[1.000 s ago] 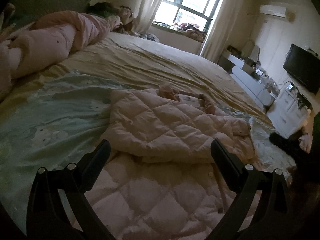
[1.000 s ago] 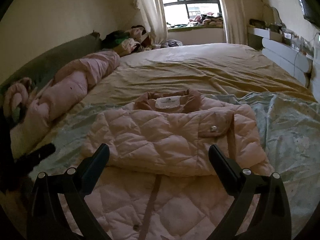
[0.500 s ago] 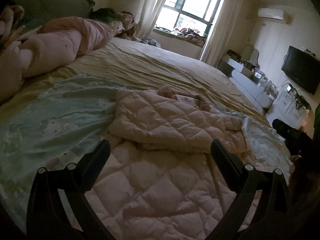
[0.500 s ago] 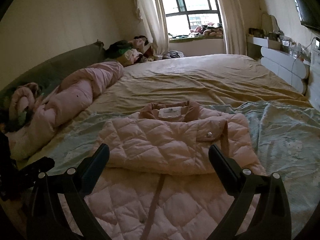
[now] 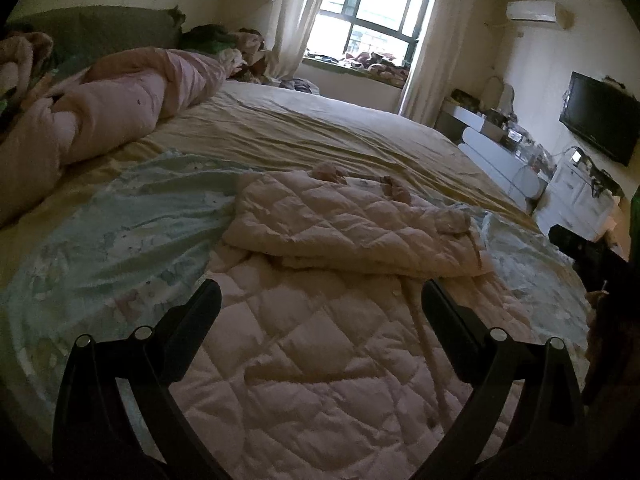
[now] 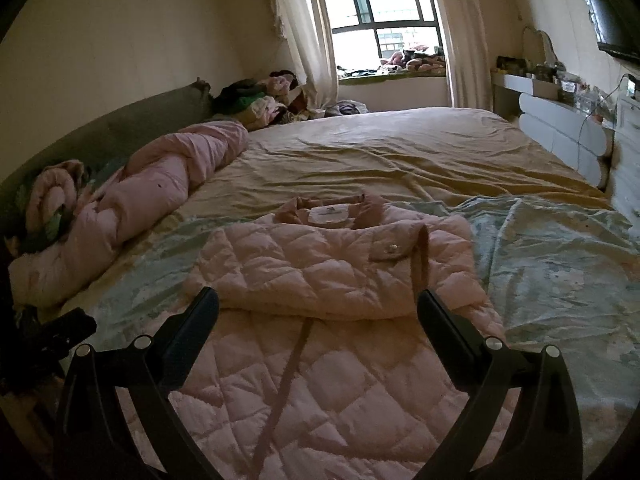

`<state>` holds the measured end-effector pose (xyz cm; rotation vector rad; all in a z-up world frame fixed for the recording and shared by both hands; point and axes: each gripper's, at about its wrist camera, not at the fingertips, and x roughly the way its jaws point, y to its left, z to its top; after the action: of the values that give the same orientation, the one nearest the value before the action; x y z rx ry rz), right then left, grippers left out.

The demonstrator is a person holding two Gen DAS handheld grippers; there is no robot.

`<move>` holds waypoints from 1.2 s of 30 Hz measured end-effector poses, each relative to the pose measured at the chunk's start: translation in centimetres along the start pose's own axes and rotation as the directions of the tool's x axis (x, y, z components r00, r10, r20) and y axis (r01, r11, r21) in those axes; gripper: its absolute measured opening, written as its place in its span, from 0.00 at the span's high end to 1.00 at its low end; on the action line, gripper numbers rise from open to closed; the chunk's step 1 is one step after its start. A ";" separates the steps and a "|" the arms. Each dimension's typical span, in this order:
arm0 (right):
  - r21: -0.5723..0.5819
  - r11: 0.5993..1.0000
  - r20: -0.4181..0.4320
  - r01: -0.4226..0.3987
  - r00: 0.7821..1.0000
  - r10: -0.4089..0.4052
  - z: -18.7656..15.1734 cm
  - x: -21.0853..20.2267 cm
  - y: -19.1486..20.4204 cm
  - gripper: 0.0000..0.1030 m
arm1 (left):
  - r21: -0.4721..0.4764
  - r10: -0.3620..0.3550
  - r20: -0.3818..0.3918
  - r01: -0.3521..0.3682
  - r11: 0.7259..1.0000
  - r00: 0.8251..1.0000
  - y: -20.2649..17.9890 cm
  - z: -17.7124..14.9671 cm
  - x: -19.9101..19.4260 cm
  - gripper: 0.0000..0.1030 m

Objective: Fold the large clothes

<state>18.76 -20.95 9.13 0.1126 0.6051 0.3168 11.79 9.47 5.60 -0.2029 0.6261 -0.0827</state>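
Note:
A pale pink quilted coat [image 5: 320,320] lies flat on the bed, its sleeves folded across the chest into a thick band [image 5: 352,232]; it also shows in the right wrist view [image 6: 332,276], collar and white label at the far end. My left gripper [image 5: 320,308] is open and empty above the coat's lower part. My right gripper [image 6: 318,312] is open and empty, hovering over the same lower part near the folded edge. The right gripper shows at the right edge of the left wrist view [image 5: 580,248], and the left one at the left edge of the right wrist view [image 6: 56,336].
The coat rests on a light green printed sheet [image 6: 560,264] over a yellow bedspread [image 6: 400,152]. A rolled pink duvet [image 6: 140,208] lies along the left side by the headboard. White drawers [image 5: 504,156] and a TV [image 5: 600,120] stand to the right.
Both grippers have drawn back and risen away from the coat, so more of its lower part shows. The coat lies unmoved; both stay open.

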 end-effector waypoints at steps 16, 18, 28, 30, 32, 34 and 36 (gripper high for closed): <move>-0.016 1.000 -0.011 0.008 1.000 -0.009 -2.5 -3.4 -1.3 0.04 | 0.026 0.026 -0.045 -0.025 0.999 0.999 -1.1 -3.3 -2.0 0.09; -0.017 1.000 -0.014 0.015 1.000 -0.015 -2.9 -3.7 -1.5 0.04 | 0.027 0.036 -0.047 -0.035 0.999 0.998 -0.9 -3.7 -2.3 0.09; -0.028 0.999 -0.057 0.044 0.997 -0.045 -5.1 -4.7 -2.8 0.04 | 0.019 0.078 -0.078 -0.077 0.997 0.994 0.4 -5.6 -3.1 0.09; -0.038 0.998 -0.074 0.056 0.996 -0.059 -5.7 -4.7 -2.9 0.04 | 0.021 0.091 -0.082 -0.089 0.996 0.992 0.7 -6.1 -3.3 0.09; -0.047 0.997 -0.088 0.064 0.994 -0.068 -6.3 -4.7 -3.1 0.04 | 0.017 0.102 -0.088 -0.101 0.995 0.991 1.1 -6.5 -3.4 0.09; -0.053 0.996 -0.104 0.071 0.992 -0.076 -6.9 -4.6 -3.3 0.04 | 0.014 0.115 -0.095 -0.115 0.993 0.989 1.6 -6.9 -3.5 0.09; -0.058 0.996 -0.118 0.073 0.990 -0.080 -7.4 -4.6 -3.4 0.04 | 0.013 0.129 -0.100 -0.128 0.992 0.987 2.1 -7.4 -3.6 0.09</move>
<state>11.85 -25.56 4.93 0.0188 0.7181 0.2664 4.54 10.82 1.39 -0.1523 0.7375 0.0298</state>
